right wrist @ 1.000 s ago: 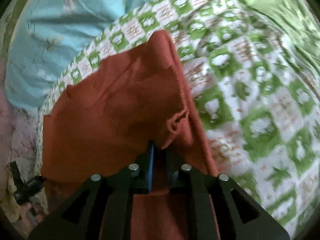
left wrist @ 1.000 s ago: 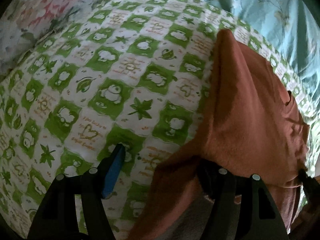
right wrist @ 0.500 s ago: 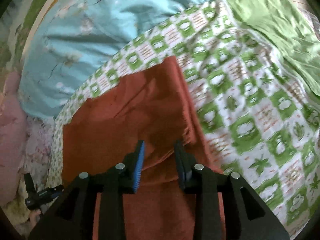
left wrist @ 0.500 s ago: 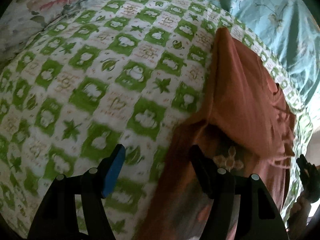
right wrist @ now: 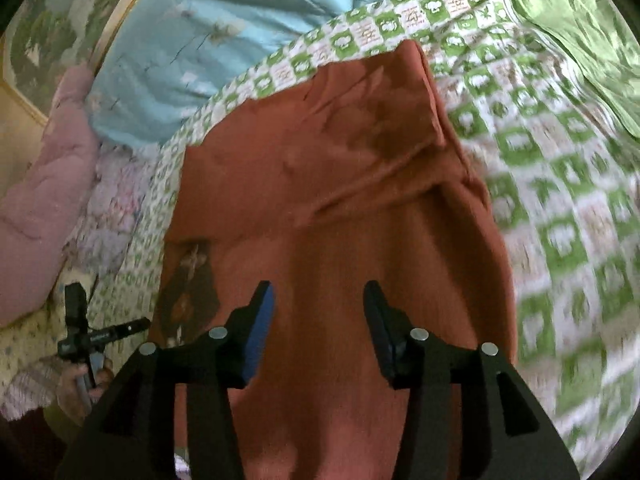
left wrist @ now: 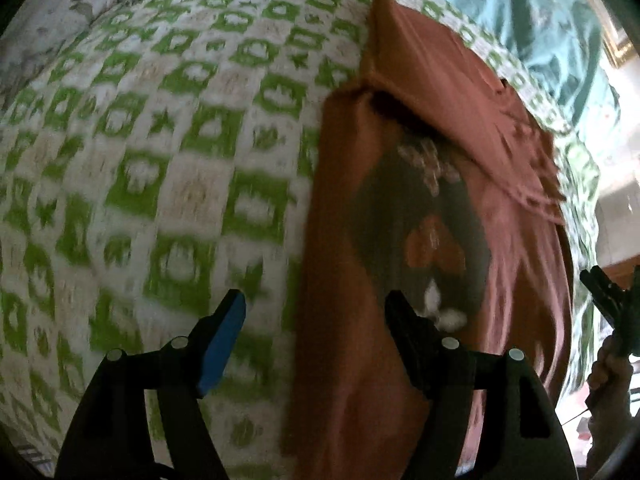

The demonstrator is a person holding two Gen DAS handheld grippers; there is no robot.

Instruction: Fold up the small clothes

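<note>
**A:** Where does everything lie for you right now?

**B:** Largest first: the bed, under a green-and-white checked sheet [left wrist: 168, 152], fills the space ahead of both pairs of fingers. On it lies the rust-orange garment [right wrist: 344, 208], with its far part already turned over toward you; a printed dark patch [left wrist: 420, 232] shows just beyond your left gripper's [left wrist: 316, 314] right finger. In the right wrist view the cloth spreads directly under and ahead of the right gripper [right wrist: 318, 304].

**A:** And the fingers themselves?

**B:** Both pairs stand wide apart and hold nothing. Your left fingers straddle the garment's left edge: the blue-padded one hovers over bare sheet, the other over the orange cloth. Your right fingers hang above the middle of the fabric.

**A:** So how do you do the next fold well?

**B:** I judge one fold is laid and the next grasp is due. Bring each pair down on an edge, not the middle, so you pinch only the layers you mean to move. Take matching points on either side, lift together and level, and carry the cloth straight across, so the edges meet squarely. The knit looks soft and apt to sag, so keep it lightly taut between your two grippers. Both views are blurred, so settle before you pinch.
</note>
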